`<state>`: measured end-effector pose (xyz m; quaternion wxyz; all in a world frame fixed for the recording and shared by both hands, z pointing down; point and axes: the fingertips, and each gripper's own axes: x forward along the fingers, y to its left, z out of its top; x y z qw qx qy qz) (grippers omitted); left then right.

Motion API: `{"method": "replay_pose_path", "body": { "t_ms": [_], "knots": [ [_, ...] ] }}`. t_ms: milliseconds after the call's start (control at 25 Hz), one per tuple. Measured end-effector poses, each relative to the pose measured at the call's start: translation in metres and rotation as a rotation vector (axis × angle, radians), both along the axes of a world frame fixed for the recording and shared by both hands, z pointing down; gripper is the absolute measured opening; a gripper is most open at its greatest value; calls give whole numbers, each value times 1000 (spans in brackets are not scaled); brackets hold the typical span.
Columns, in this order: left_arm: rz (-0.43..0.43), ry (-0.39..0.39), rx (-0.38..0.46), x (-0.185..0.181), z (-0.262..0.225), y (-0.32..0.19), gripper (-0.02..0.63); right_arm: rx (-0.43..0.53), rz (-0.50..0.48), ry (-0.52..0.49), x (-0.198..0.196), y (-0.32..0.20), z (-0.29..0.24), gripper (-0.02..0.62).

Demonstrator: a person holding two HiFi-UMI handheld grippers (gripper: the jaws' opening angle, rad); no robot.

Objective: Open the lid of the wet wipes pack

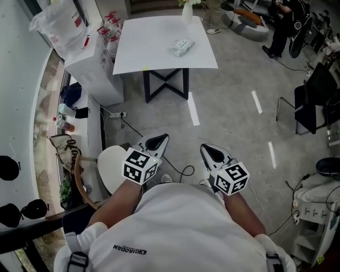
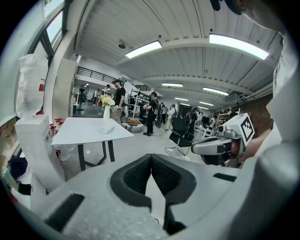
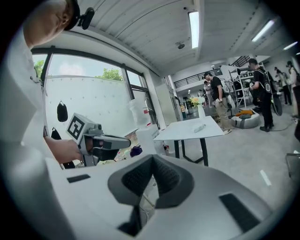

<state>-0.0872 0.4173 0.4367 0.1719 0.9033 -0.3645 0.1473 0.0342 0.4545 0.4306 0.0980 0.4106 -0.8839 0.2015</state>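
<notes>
The wet wipes pack (image 1: 181, 47) lies flat on a white table (image 1: 154, 58), far ahead of me across the floor; it is small in the left gripper view (image 2: 107, 129) and in the right gripper view (image 3: 200, 127). My left gripper (image 1: 158, 141) and right gripper (image 1: 212, 152) are both held close to my body, side by side and pointing toward the table. The left gripper's (image 2: 151, 157) jaws meet at their tips with nothing between them. The right gripper (image 3: 153, 158) is shut too and empty. Neither is near the pack.
A white vase (image 1: 187, 13) stands at the table's far edge. Left of the table is a white cabinet (image 1: 93, 64) with a plastic bag on top. A round white stool (image 1: 110, 167) and cables are by my feet. Black chairs (image 1: 313, 101) and people stand at the right.
</notes>
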Motion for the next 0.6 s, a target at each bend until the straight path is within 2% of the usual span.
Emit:
{"method": "replay_pose_path", "body": {
  "t_ms": [200, 360, 600],
  "knots": [
    [18, -13, -17, -25, 9, 8, 6, -5, 28, -38, -24, 3, -1, 6],
    [-1, -11, -29, -44, 12, 1, 6, -32, 56, -39, -28, 4, 5, 6],
    [-7, 14, -17, -47, 10, -11, 6, -42, 67, -30, -27, -7, 6, 6]
  ]
}}
